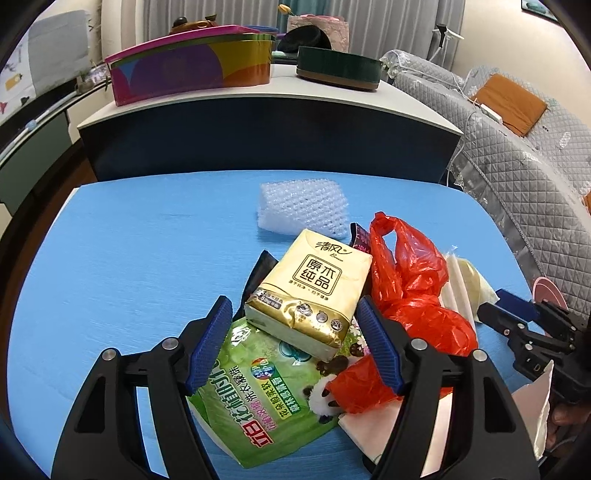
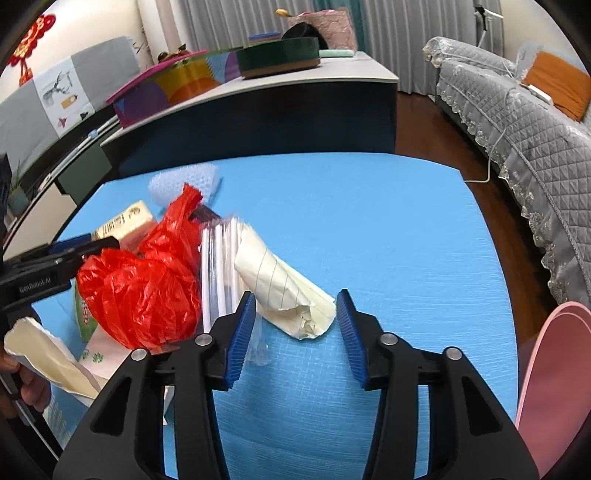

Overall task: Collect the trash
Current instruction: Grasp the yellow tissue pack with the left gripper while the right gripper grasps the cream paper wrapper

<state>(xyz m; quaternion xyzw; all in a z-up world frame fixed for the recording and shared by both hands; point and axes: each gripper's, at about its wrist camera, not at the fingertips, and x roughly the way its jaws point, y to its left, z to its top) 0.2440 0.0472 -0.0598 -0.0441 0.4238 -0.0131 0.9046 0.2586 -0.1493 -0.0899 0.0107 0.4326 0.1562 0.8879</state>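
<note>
Blue mat (image 1: 129, 258) carries the trash pile. Left gripper (image 1: 295, 332) spread around tissue pack (image 1: 314, 288), not touching; green pouch (image 1: 251, 398) partly buried beneath. Right gripper (image 2: 295, 325) spread around rolled paper (image 2: 284, 291); red bag (image 2: 144, 284) hides neighbouring items.

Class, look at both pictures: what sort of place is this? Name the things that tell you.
Probably a home living room: a quilt-covered sofa, curtains and a low cabinet holding a gift box stand behind the blue table.

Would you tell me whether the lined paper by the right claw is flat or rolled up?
Rolled up: the lined paper lies as a crumpled tube before the open right claw.
</note>
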